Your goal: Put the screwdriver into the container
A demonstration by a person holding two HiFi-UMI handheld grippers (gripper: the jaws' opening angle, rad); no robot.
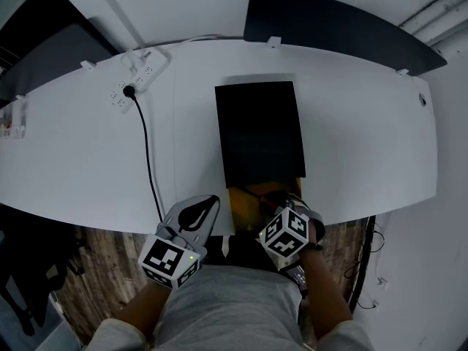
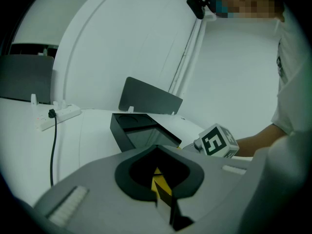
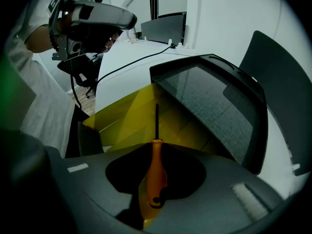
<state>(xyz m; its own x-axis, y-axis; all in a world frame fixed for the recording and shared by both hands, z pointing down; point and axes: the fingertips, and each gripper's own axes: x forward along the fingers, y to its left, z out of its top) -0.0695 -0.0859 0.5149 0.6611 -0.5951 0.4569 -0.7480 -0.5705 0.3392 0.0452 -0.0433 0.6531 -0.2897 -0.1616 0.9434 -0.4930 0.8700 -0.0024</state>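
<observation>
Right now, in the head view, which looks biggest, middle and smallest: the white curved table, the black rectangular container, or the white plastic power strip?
Largest: white curved table.
Middle: black rectangular container.
Smallest: white plastic power strip, clearly smaller even though it sits farther back.

We find no word, brand or number that can be read anywhere. The only signs are black-and-white square patterns: on the white plastic left marker cube (image 1: 170,260) of the left gripper (image 1: 211,200), and on the white plastic right marker cube (image 1: 285,234) of the right gripper (image 1: 287,202). A dark print (image 2: 280,62) on the person's white shirt (image 2: 292,94) is too blurred for us to read.
</observation>
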